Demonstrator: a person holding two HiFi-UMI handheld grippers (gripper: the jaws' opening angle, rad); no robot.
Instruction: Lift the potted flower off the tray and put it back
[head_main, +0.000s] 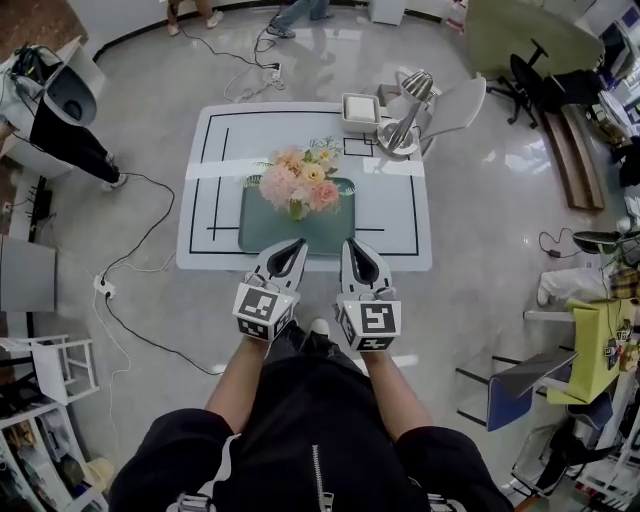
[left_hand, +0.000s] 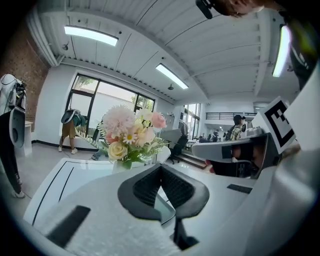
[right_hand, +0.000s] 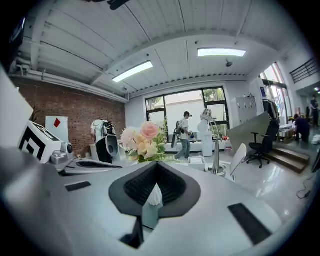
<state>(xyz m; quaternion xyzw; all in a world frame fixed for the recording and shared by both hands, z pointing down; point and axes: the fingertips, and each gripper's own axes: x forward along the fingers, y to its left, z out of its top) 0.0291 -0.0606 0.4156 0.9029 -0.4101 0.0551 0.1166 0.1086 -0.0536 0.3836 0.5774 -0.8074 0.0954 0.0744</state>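
Pink and cream flowers (head_main: 300, 180), teal tray (head_main: 258, 232), black-lined white table (head_main: 400, 200)

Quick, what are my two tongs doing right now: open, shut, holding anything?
Left tongs: closed, holding nothing.
Right tongs: closed, holding nothing.

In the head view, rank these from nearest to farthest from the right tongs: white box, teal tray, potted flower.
1. Teal tray, just ahead of the right tongs, at the near side of the table.
2. Potted flower, mid-tray, further left.
3. White box, at the far edge.
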